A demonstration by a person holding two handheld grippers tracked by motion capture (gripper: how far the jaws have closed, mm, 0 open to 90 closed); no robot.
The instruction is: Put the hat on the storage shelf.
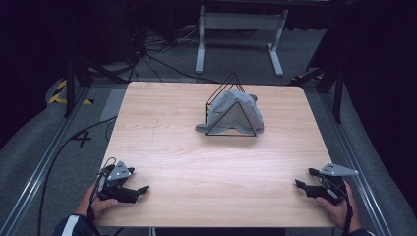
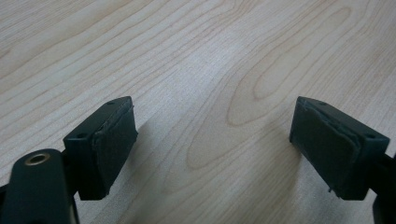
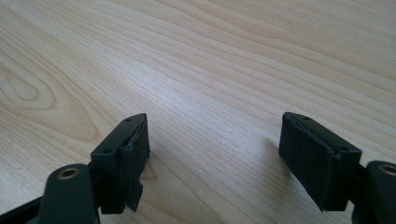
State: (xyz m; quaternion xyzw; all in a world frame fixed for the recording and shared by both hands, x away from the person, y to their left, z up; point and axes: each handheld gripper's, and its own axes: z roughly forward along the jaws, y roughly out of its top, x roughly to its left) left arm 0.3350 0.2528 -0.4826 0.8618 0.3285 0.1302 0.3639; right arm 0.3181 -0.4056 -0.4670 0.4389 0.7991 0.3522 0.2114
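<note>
Wooden table (image 1: 162, 147) bears what looks like grey cloth (image 1: 231, 114) on a wire rack (image 1: 231, 105); gripper views show both jaws wide.

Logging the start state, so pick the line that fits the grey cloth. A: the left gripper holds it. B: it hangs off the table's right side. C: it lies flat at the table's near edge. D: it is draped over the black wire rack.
D: the grey cloth hangs over the black wire rack at the table's far middle, away from both grippers.
</note>
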